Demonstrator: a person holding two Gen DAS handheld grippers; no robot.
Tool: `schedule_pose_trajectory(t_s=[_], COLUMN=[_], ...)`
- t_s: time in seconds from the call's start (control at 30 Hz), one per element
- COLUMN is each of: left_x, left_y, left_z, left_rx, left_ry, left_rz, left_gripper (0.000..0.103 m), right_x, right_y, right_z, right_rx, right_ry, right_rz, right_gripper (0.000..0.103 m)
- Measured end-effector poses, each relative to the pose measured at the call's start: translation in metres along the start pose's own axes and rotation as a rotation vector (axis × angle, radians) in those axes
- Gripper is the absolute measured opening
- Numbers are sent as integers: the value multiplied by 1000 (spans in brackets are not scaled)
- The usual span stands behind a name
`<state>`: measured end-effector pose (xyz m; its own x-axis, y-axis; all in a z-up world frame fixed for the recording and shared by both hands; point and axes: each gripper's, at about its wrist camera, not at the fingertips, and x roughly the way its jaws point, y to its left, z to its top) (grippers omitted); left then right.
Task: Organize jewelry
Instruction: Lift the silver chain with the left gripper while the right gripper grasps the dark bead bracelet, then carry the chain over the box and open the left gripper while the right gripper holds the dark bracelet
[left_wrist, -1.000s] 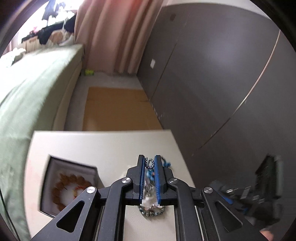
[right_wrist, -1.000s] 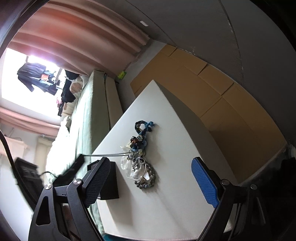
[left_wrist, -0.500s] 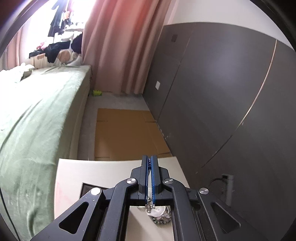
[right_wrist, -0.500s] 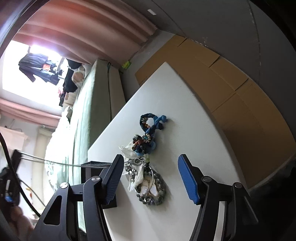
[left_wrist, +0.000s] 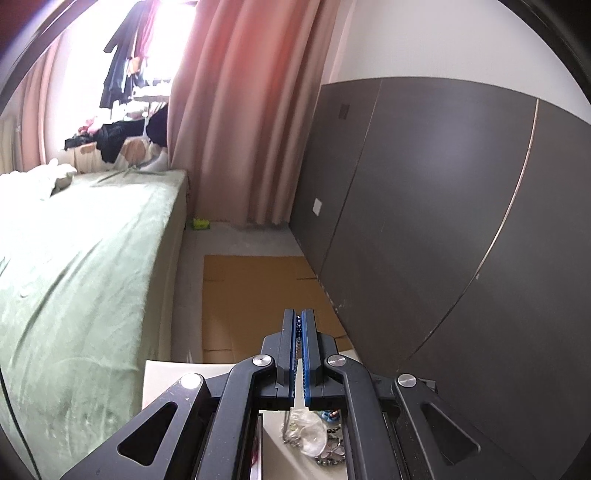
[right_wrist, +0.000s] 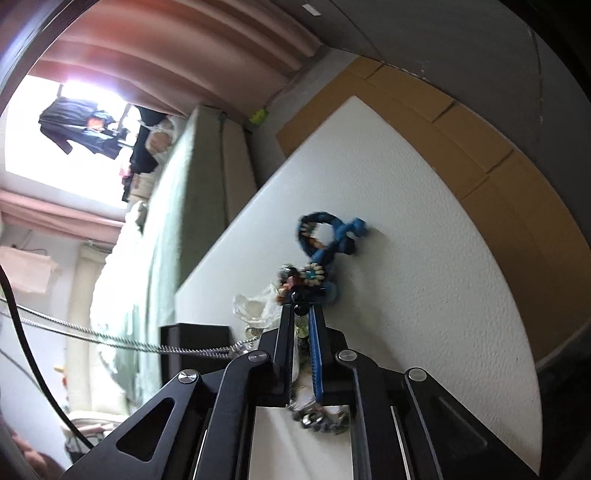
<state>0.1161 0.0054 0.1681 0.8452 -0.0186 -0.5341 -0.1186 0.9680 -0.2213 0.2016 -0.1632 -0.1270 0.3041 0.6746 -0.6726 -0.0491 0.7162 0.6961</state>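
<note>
A tangle of jewelry (right_wrist: 295, 284) lies on the white table (right_wrist: 424, 258), with a blue braided bracelet (right_wrist: 332, 236) at its far end. My right gripper (right_wrist: 301, 310) is shut on the tangle, with dark beads pinched at the tips. A silver chain (right_wrist: 110, 338) runs taut from the pile off to the left. My left gripper (left_wrist: 299, 317) is shut high above the table (left_wrist: 166, 380), with fine chain links showing between its blue pads. Under it lies the jewelry pile (left_wrist: 314, 439).
A black box (right_wrist: 195, 347) stands on the table left of the pile. A green bed (left_wrist: 74, 277) runs along the table's left side. Flat cardboard (left_wrist: 258, 295) covers the floor beyond, beside dark grey wall panels (left_wrist: 443, 221). A black cable (right_wrist: 33, 365) hangs at the left.
My left gripper rose, stayed shut, and the table sank low in its view. My right gripper came down over the jewelry tangle and its jaws closed on it; the silver chain now stretches taut.
</note>
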Motion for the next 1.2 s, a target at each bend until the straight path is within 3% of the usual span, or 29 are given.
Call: schedule_pose_trajectory(t_s=[0.37,0.67,0.97,1.2], left_x=[-38,-68,-69,-55], left_y=[2,-3,-1,26], left_z=[30,54,53,32], left_rx=[23,61,56,0], left_ry=[-78,-141,-147,-113], left_rz=[30,61,69,75], left_gripper=[2,2,2,2], right_x=[-41,-60,-63,-62], right_y=[29,45,46,52], right_z=[-20,-29,-26,-28], right_rx=[-73,-117,-125,-151], right_ry=[-64,-95,-98,-89], right_rz=[129,154,166,179], right_gripper=[10,10,10,10])
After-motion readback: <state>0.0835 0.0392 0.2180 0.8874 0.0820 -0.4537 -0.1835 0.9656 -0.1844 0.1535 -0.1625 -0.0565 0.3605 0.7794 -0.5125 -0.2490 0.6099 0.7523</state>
